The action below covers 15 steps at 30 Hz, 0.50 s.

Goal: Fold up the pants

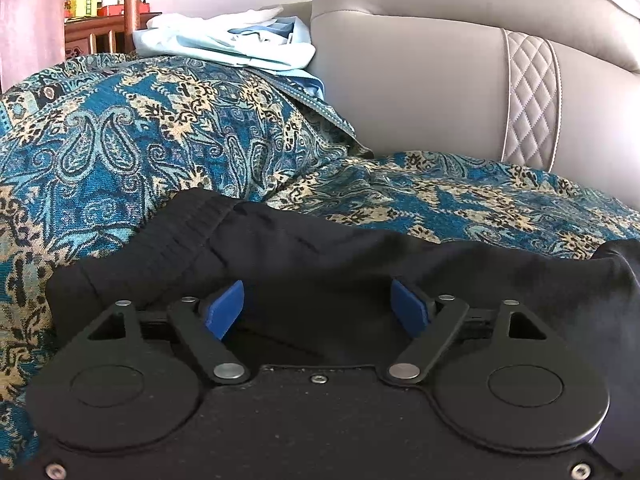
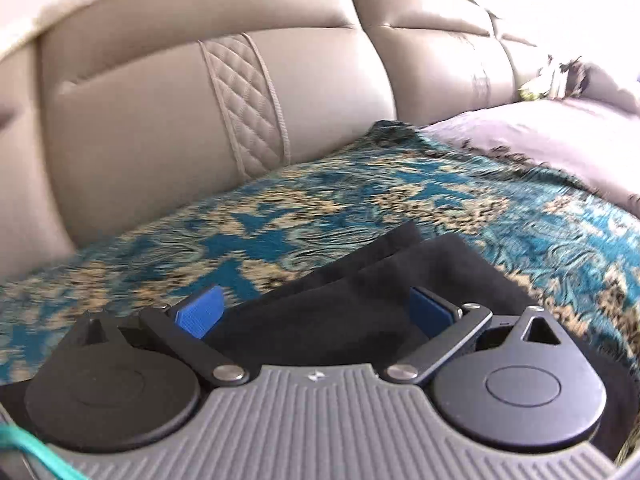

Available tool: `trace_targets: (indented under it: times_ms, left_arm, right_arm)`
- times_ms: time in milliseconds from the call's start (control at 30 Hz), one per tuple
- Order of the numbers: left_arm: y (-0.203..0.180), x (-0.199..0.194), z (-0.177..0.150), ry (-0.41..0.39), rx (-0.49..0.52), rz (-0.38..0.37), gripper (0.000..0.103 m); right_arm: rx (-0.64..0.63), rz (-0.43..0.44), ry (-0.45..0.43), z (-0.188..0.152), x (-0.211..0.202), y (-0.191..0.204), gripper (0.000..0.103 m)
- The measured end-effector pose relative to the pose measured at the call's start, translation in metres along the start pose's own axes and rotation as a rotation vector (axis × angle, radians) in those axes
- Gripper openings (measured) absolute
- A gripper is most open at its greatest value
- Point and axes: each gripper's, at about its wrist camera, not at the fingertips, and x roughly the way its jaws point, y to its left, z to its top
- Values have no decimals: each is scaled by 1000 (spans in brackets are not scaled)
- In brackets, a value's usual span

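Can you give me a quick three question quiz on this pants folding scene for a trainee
1. True or false: the left gripper has its pads spread wide apart over the black pants.
2. What lies under the pants? A) bare wooden floor B) a blue paisley throw C) a glass table
3. Fill in: behind the throw, in the right wrist view, stands the beige ____ backrest with a quilted strip.

Key:
1. True; the right gripper is open too, with pants fabric between its pads.
2. B
3. sofa
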Motion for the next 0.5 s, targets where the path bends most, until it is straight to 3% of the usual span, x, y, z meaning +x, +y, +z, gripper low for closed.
trace_targets:
  times_ms: [167,233,333,500]
  left_arm:
    - [2,-1,0,4,-5,5,80]
    - [2,-1,0,4,-6,15,80]
    - [1,-3,-1,3,4,32,81]
    - [-1,-6,-2,-1,17,64,82]
  right_arm:
    - [-72,-44,86,-1,-11,-8,103]
    - [-82,-79,138,-1,-5,-20,98]
    - [-39,-76,128,1,0,-42,95]
    - [-87,-89,92,8,14,-44,91]
